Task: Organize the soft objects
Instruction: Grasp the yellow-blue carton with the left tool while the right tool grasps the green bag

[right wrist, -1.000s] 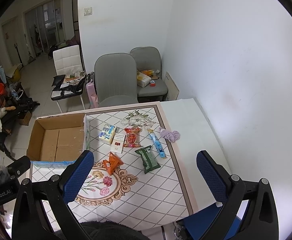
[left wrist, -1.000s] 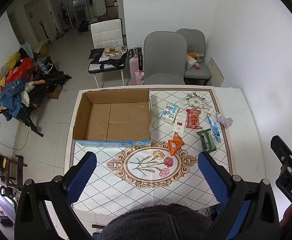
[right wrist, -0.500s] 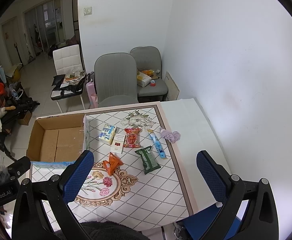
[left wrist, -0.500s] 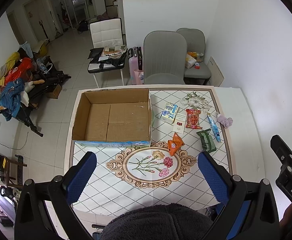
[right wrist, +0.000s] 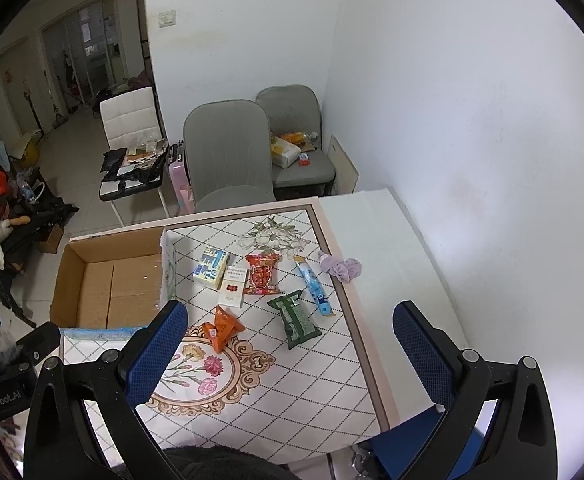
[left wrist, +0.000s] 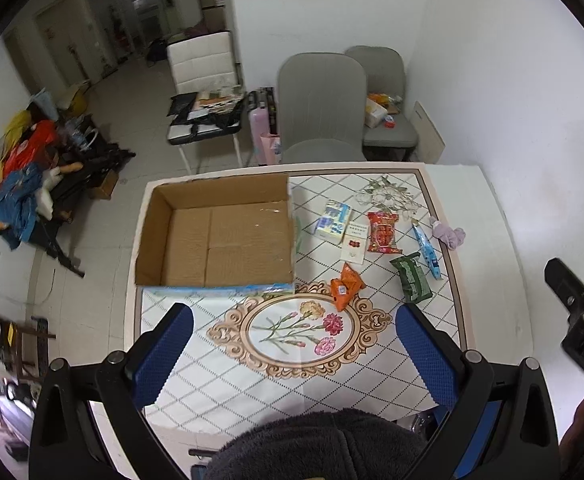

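An open cardboard box (left wrist: 220,236) (right wrist: 108,280) stands empty on the table's left half. To its right lie a blue-white pack (left wrist: 332,222) (right wrist: 211,267), a white carton (left wrist: 355,242), a red snack bag (left wrist: 382,233) (right wrist: 263,274), an orange packet (left wrist: 345,286) (right wrist: 222,327), a green pouch (left wrist: 411,278) (right wrist: 294,318), a blue tube (left wrist: 426,252) (right wrist: 314,288) and a purple cloth (left wrist: 448,233) (right wrist: 341,268). My left gripper (left wrist: 292,344) and right gripper (right wrist: 292,340) hang open and empty high above the table's near edge.
The table (left wrist: 480,216) has a patterned cloth and stands against a white wall on the right. Two grey chairs (left wrist: 320,108) stand behind it. A white chair (left wrist: 204,92) with clutter and a pile of clothes (left wrist: 16,176) stand on the floor to the left.
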`<action>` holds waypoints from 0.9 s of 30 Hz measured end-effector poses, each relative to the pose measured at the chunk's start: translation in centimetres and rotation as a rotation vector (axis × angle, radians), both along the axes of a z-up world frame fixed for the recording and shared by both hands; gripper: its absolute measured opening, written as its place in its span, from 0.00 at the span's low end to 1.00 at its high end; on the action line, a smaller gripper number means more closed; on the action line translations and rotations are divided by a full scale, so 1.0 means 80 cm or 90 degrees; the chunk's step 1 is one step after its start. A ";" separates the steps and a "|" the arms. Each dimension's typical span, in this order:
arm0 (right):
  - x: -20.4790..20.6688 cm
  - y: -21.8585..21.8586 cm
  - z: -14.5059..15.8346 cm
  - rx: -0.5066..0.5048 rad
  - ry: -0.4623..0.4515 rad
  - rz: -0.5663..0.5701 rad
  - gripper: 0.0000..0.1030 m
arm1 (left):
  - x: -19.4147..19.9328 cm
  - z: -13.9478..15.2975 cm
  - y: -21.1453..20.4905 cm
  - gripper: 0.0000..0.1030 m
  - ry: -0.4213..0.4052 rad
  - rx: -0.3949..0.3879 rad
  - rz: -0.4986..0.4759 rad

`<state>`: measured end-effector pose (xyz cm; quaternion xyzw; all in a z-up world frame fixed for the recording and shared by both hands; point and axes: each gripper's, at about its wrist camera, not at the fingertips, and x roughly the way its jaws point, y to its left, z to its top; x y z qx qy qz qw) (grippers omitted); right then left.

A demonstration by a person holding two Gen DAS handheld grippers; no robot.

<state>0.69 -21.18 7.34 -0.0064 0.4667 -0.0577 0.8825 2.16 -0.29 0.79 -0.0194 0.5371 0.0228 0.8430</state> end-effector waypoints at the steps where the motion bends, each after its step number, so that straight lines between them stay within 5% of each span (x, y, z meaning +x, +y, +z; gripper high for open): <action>1: 0.011 -0.014 -0.008 0.000 0.007 -0.014 1.00 | 0.010 -0.004 -0.006 1.00 0.000 0.004 -0.008; 4: 0.041 -0.046 -0.039 0.005 0.041 -0.033 1.00 | 0.052 -0.027 -0.027 1.00 0.005 0.011 -0.033; 9: 0.112 -0.099 -0.146 0.039 0.154 -0.040 1.00 | 0.146 -0.108 -0.068 1.00 0.082 0.006 -0.097; 19: 0.233 -0.105 -0.466 0.134 0.401 0.008 1.00 | 0.308 -0.338 -0.122 0.98 0.300 0.084 -0.141; 27: 0.252 -0.096 -0.569 0.125 0.481 0.017 0.99 | 0.361 -0.444 -0.135 0.98 0.386 0.111 -0.155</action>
